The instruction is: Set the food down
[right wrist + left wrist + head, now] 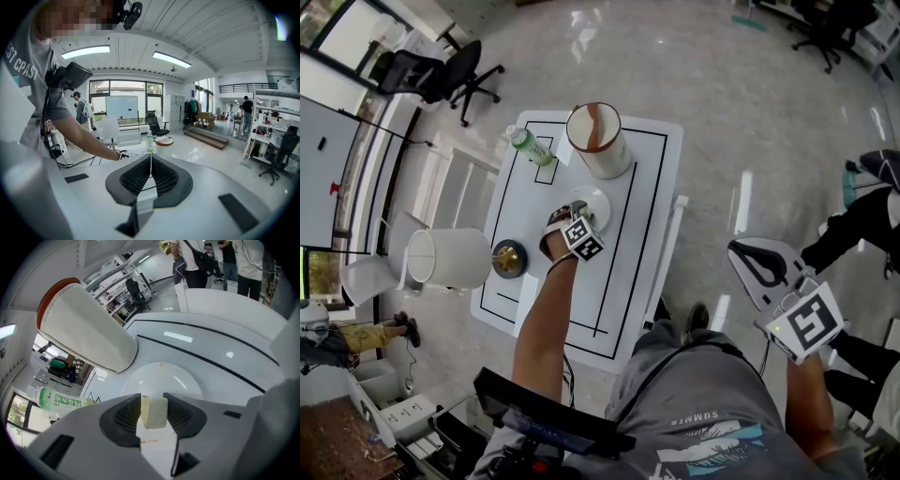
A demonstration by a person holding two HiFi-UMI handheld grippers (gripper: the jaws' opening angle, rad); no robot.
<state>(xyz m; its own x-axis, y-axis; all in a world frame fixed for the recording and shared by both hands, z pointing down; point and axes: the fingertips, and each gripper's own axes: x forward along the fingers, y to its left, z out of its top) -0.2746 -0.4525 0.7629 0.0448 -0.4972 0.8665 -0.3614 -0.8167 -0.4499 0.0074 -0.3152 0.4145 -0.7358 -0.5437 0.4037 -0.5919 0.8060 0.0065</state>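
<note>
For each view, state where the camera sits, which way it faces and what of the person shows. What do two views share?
Head view: on the head, down at the table; forearms, left gripper, right gripper.
Left gripper view: on that gripper, facing the plate; jaws on a food block.
Right gripper view: on that gripper, facing the room; shut jaws, person's arm.
Shared: plate, in head and left gripper views.
</note>
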